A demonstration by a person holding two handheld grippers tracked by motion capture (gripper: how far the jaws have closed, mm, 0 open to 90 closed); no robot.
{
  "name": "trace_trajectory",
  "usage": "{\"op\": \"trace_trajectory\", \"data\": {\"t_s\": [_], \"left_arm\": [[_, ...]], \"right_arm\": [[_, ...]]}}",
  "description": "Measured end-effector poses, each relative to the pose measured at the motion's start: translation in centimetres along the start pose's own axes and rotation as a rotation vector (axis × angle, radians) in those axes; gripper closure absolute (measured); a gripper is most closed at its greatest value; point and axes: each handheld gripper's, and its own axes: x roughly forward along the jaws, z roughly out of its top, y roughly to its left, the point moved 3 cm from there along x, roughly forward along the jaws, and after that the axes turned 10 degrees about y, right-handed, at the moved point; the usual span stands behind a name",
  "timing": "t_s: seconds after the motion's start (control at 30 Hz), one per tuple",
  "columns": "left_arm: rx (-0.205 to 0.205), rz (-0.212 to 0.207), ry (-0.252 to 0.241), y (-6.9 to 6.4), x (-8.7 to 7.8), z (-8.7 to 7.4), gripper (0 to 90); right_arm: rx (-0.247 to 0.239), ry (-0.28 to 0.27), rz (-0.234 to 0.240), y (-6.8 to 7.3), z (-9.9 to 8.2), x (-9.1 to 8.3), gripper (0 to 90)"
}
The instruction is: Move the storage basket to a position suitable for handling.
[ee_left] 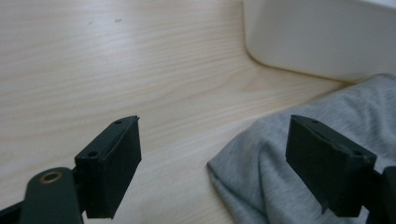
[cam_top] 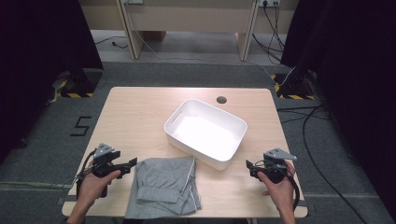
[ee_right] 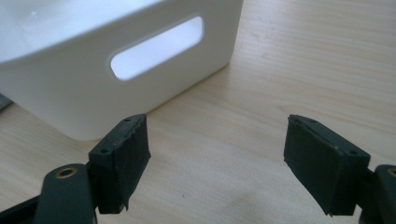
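shorts (cam_top: 166,186): one grey knit pair, folded, soft, touching the bin's near side
bin (cam_top: 205,130): one, white plastic, rounded rectangle, slot handles
left gripper (cam_top: 132,164): jaws apart, empty, left of bin
right gripper (cam_top: 249,166): jaws apart, empty, right of bin

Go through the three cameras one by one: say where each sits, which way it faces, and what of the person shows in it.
High view: fixed above the person's side, looking forward and down on the table; both forearms, the left gripper and the right gripper show.
Left gripper view: rides the left gripper, facing the grey shorts and the tub's wall; its open black jaws show.
Right gripper view: rides the right gripper, facing the white tub with its handle slot; its open jaws show.
Shared: all views show the tub and wooden table.
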Motion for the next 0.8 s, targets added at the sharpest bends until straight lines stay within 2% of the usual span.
{"op": "trace_trajectory", "data": {"t_s": [0.13, 0.17, 0.2, 0.23, 0.33, 0.4, 0.47, 0.5, 0.6, 0.7, 0.8], "left_arm": [[0.008, -0.027, -0.025, -0.4, -0.3, 2.1, 18.7], [0.008, -0.027, -0.025, -0.4, -0.3, 2.1, 19.4], [0.013, -0.031, -0.037, -0.8, -0.1, 3.1, 20.1], [0.013, -0.031, -0.037, -0.8, -0.1, 3.1, 20.8], [0.032, -0.064, -0.034, -2.0, 0.5, 4.4, 22.9], [0.050, -0.079, -0.023, -2.7, 1.0, 5.1, 24.4], [0.073, -0.082, -0.023, -3.7, 1.5, 6.0, 25.7], [0.073, -0.082, -0.023, -3.7, 1.5, 6.0, 25.9], [0.099, -0.093, -0.017, -4.7, 2.1, 7.4, 26.9], [0.102, -0.100, -0.012, -5.0, 2.4, 8.0, 27.0], [0.086, -0.119, -0.011, -5.5, 3.4, 9.2, 28.1]], "right_arm": [[-0.003, -0.015, 0.002, 0.4, 0.9, -0.3, 24.8], [0.000, -0.024, 0.008, 0.5, 1.2, -0.4, 25.3], [0.007, -0.036, 0.008, 0.6, 1.5, -0.7, 25.7], [0.007, -0.036, 0.008, 0.6, 1.5, -0.7, 25.7], [-0.003, -0.065, 0.012, 1.1, 2.4, -1.5, 25.7], [-0.017, -0.077, 0.034, 1.8, 3.2, -1.7, 25.6], [-0.030, -0.080, 0.045, 2.4, 3.6, -1.5, 25.7], [-0.033, -0.080, 0.048, 2.5, 3.7, -1.4, 25.7], [-0.049, -0.081, 0.057, 3.2, 4.3, -1.1, 25.7], [-0.055, -0.080, 0.048, 3.6, 4.5, -1.0, 25.7], [-0.066, -0.076, 0.082, 4.4, 4.9, -0.5, 25.7]]}}
